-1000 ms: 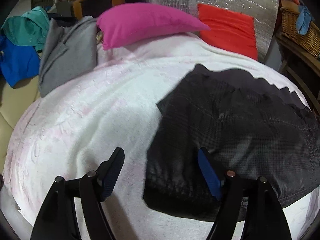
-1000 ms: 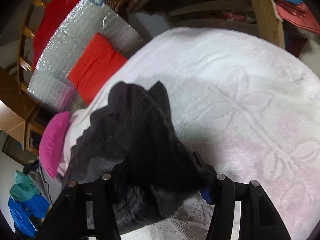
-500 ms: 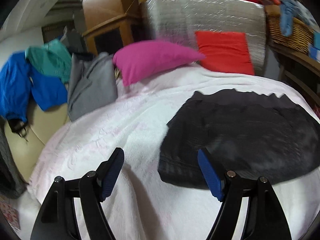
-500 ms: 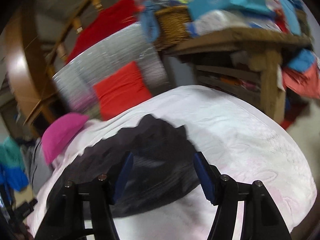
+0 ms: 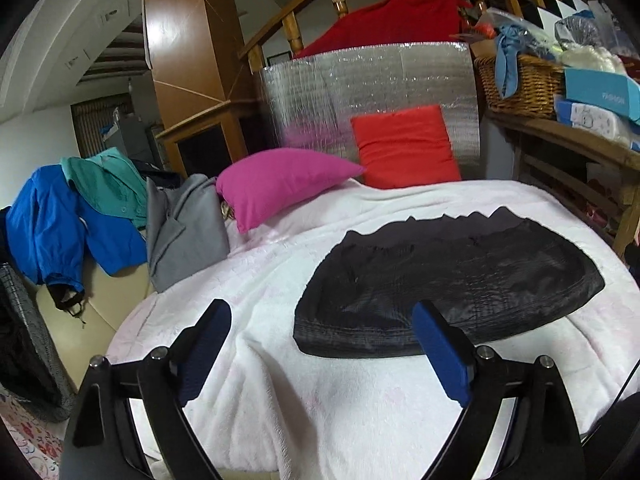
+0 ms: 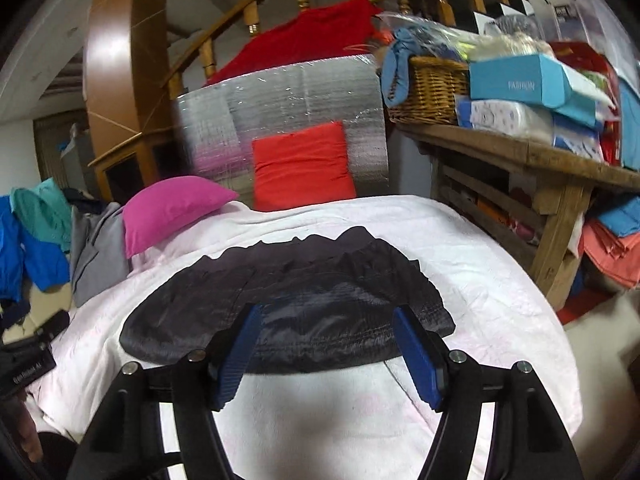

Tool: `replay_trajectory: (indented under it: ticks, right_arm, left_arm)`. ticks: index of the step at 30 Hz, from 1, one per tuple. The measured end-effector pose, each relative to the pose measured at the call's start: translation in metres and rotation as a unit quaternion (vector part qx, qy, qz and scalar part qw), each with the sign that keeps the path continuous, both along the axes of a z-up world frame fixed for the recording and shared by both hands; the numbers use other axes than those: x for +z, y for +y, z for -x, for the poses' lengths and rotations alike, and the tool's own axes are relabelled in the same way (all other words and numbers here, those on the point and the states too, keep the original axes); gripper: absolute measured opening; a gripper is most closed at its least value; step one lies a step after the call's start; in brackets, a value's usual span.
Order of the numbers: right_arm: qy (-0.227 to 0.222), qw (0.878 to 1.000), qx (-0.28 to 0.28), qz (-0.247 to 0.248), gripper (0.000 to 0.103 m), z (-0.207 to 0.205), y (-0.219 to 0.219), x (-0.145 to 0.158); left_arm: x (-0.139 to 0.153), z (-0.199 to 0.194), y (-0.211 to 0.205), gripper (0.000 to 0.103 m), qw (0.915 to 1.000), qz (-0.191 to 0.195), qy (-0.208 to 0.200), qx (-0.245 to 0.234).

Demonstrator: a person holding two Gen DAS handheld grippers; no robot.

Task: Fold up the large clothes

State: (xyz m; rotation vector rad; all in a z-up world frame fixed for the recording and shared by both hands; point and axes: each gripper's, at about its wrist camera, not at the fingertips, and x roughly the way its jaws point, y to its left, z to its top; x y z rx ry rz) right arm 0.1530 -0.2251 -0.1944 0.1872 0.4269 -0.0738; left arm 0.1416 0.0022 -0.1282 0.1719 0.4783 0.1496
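The dark garment (image 5: 448,280) lay flat on the bed's fluffy white blanket (image 5: 328,400), a faintly checked, thin fabric folded into a rounded half-moon shape with a ruffled far edge; in the right wrist view the same garment (image 6: 288,300) spread across the blanket (image 6: 320,420) just ahead of the fingers. The left gripper (image 5: 322,344) stood wide open with nothing between its blue-padded fingers, above the blanket at the garment's near left corner. The right gripper (image 6: 326,354) was equally wide open and empty over the garment's near edge.

1 second earlier the right gripper had been clamped on a bunched fold of the garment, held up off the blanket; that fold had since been let go and the cloth lay smooth. Both cameras had also drawn back and tilted up, so more of the room showed.

Behind the garment a magenta pillow (image 5: 280,184) and a red cushion (image 5: 404,148) leaned near a silver quilted foil panel (image 5: 360,92). Grey (image 5: 184,228), teal and blue clothes (image 5: 48,224) were draped to the left. On a wooden shelf at the right stood a wicker basket (image 6: 432,92) and a blue box (image 6: 524,84).
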Motion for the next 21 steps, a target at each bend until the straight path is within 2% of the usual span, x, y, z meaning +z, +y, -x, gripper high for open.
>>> replay_trajectory:
  ticks: [6,9,15,18,21]
  right_arm:
    - [-0.014,0.999,0.009,0.051,0.074,0.03,0.02,0.016]
    - [-0.024,0.998,0.015,0.059,0.075,0.044,0.025,0.025]
    - [-0.051,0.997,0.004,0.057,0.076,0.071,0.027,0.05]
    - [-0.074,0.995,-0.004,0.06,0.081,0.087,0.027,0.066]
    - [-0.089,0.994,-0.01,0.059,0.082,0.1,0.029,0.077]
  left_arm:
    - [0.02,0.027,-0.007,0.095,0.9994,-0.025,-0.022,0.007]
    - [0.028,0.04,-0.009,0.097,0.9989,-0.034,-0.032,0.008]
    - [0.049,0.059,-0.01,0.098,0.999,-0.023,-0.037,-0.004]
    - [0.061,0.07,-0.01,0.098,0.9987,-0.016,-0.047,-0.004]
    - [0.071,0.08,-0.011,0.098,0.9983,-0.01,-0.057,-0.005]
